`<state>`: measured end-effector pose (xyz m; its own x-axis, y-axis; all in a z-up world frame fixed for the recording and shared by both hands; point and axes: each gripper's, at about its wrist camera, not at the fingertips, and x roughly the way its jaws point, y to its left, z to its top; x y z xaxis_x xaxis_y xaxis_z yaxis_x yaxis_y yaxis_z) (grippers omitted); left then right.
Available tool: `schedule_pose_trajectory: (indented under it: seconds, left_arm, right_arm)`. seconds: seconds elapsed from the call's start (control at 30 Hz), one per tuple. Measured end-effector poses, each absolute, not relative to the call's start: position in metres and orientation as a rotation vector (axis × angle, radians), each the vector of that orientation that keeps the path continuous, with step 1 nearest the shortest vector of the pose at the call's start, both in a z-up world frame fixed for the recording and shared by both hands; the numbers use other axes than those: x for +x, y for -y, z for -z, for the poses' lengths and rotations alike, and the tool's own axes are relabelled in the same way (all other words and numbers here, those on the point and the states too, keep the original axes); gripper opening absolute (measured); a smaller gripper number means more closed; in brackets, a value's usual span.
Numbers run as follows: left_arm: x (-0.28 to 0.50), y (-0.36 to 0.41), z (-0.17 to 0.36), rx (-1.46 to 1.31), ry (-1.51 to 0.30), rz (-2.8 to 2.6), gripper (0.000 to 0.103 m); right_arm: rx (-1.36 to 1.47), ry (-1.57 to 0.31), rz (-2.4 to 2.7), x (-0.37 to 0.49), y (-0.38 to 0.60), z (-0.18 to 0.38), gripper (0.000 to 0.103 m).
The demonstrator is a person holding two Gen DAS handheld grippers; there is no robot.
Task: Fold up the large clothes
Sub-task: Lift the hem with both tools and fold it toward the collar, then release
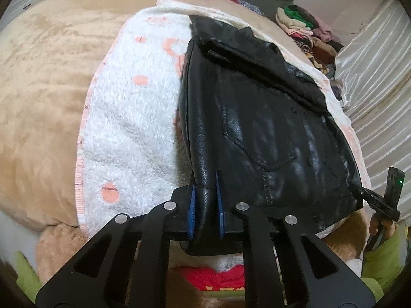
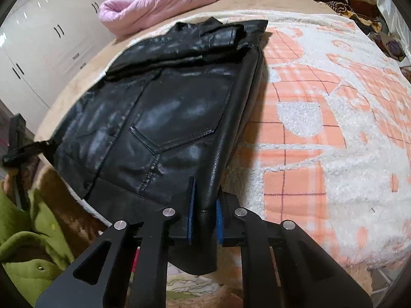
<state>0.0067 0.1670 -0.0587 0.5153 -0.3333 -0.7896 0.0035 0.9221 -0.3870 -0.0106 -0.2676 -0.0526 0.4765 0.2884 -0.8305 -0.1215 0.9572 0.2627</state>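
A black leather jacket (image 1: 257,118) lies partly folded on a white and peach fleece blanket (image 1: 128,118) spread over the bed. My left gripper (image 1: 205,179) is shut on the jacket's near left bottom edge. My right gripper (image 2: 205,187) is shut on the jacket's (image 2: 167,107) near right bottom edge. The right gripper (image 1: 370,195) also shows at the jacket's far corner in the left wrist view. The left gripper (image 2: 38,146) shows at the left edge of the right wrist view. A sleeve and the collar are folded across the jacket's far end.
A tan plush bedcover (image 1: 43,89) lies under the blanket (image 2: 334,118). A pink padded coat (image 2: 154,2) and a pile of mixed clothes (image 1: 313,33) sit at the far end of the bed. White wardrobes (image 2: 43,48) stand at the left. Green sleeves (image 2: 33,233) are near me.
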Motion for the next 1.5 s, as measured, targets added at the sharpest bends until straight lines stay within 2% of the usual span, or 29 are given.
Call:
schedule_pose_trajectory:
  seconds: [0.47,0.83,1.17,1.5]
  left_arm:
    - [0.008,-0.172,-0.022,-0.391,-0.821,0.275,0.005]
    - [0.049,-0.166,-0.045,-0.389,-0.748,0.269,0.005]
    - [0.093,-0.161,-0.062,-0.403,-0.728,0.242,0.007]
    - [0.165,-0.15,-0.062,-0.393,-0.744,0.187,0.008]
  right_arm:
    - [0.384,-0.803,-0.359,-0.017,0.294,-0.035,0.01]
    - [0.528,-0.746,-0.298,0.024,0.313,-0.046,0.009]
    - [0.501,-0.724,-0.256,0.073,0.315,-0.062,0.009]
    - [0.526,-0.763,-0.208,0.148,0.327,-0.054,0.01]
